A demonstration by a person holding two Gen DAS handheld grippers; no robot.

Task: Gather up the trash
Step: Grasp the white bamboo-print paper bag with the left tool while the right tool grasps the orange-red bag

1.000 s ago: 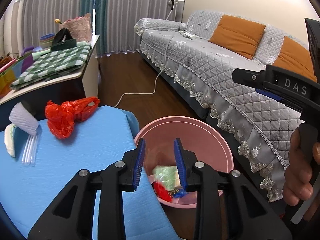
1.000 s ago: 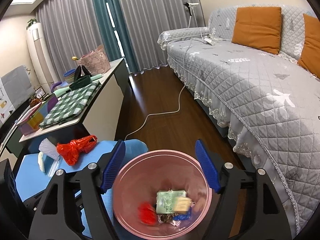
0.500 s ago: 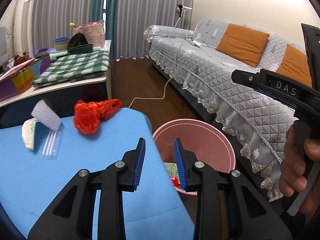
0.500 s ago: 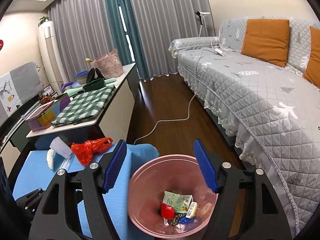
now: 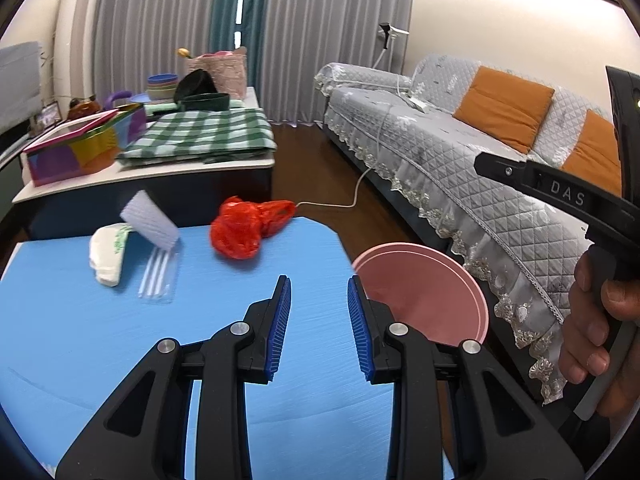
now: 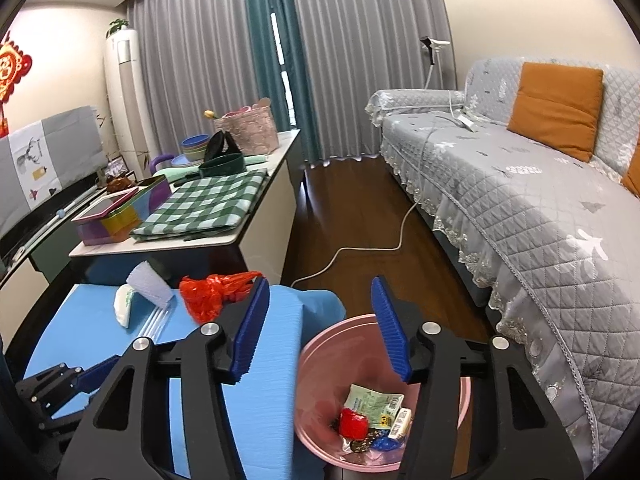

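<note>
Left wrist view shows the left tongs point(image 5: 319, 320) released, holding nothing, over the blue desk point(image 5: 80, 340), just beside the pink bin point(image 5: 424, 292). Farther from the bin lies the red bag point(image 5: 244, 228): I'd reach straight, pinch its bunched middle, then lift clear. Right tongs point(image 6: 320, 328) hang released above the bin, also holding nothing.

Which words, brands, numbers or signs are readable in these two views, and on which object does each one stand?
"DAS": white letters on the black body of the right gripper, left wrist view.
Green wrapper in the pink bin: print and barcode too small to read.
White packet on the blue table: green print, blurred.
Red wall ornament: character not readable.
Nothing else legible.
</note>
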